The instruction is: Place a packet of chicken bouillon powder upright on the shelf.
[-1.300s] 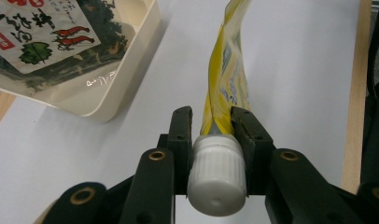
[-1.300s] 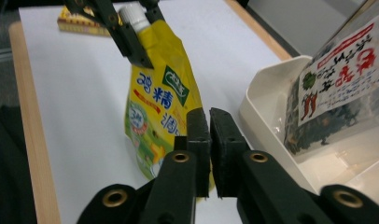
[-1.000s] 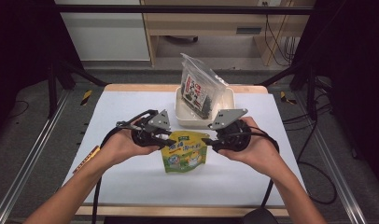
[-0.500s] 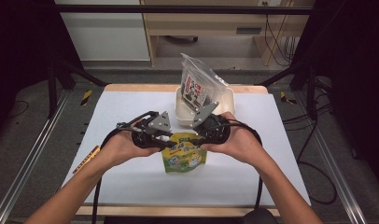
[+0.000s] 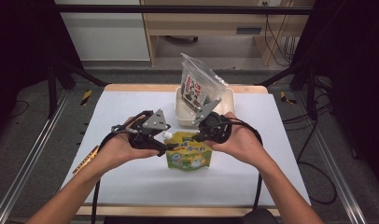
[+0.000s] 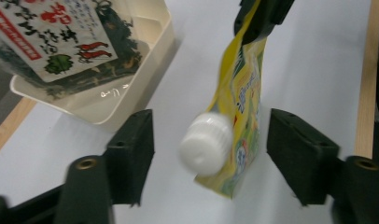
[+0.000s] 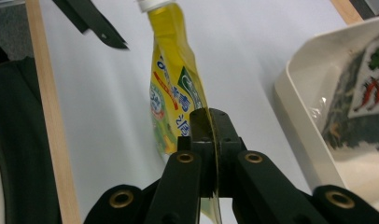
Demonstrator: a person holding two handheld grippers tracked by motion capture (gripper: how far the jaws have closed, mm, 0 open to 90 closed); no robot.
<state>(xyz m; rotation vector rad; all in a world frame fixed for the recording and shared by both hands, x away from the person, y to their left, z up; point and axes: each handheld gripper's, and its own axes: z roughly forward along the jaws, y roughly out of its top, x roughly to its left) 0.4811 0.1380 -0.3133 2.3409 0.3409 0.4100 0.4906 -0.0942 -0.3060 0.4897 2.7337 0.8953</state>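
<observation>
High view: yellow spout pouch [image 5: 189, 155] at frame centre, over the white table [image 5: 131, 177], between left gripper [image 5: 165, 145] and right gripper [image 5: 197, 138]. Cream tray [image 5: 228, 101] w/ seaweed bag [image 5: 199, 86] just above, centre-top.

Left gripper view: jaws have just been opening, now released, apart either side of the white cap [image 6: 206, 143]; pads not touching it. Pouch hangs centre-right; tray + bag upper left.

Right gripper view: jaws have just been closing, clenched on the pouch's edge at lower centre. Pouch runs up to top centre; tray at right.
</observation>
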